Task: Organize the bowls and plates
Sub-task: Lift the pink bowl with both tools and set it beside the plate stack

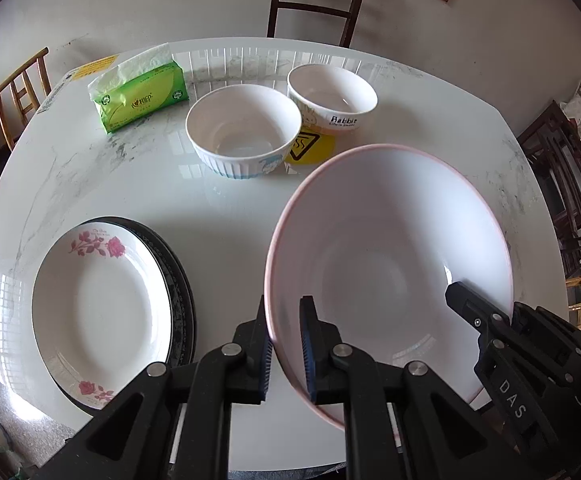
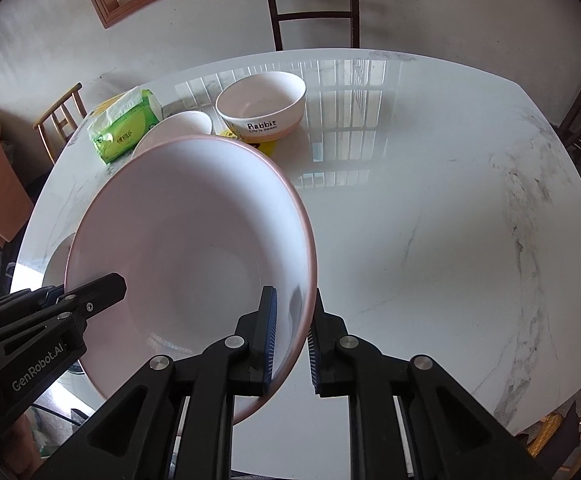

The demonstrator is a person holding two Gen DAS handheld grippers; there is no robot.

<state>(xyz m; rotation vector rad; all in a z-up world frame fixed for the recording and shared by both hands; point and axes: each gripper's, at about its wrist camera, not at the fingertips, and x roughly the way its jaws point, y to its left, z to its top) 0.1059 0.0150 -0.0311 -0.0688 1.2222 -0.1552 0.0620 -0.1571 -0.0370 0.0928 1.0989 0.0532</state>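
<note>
The large white bowl with a pink rim (image 1: 390, 264) is held clear of the white marble table (image 2: 430, 220), tilted. The left gripper (image 1: 286, 344) pinches its left rim; the right gripper (image 2: 292, 340) pinches its right rim. The 2 stacked plates, rose-patterned white plate (image 1: 102, 308) uppermost, lie left of the bowl, nearer the left gripper. The 2 small bowls, ribbed (image 1: 244, 130) and "Rabbit" (image 1: 332, 98), stand beyond it.
</note>
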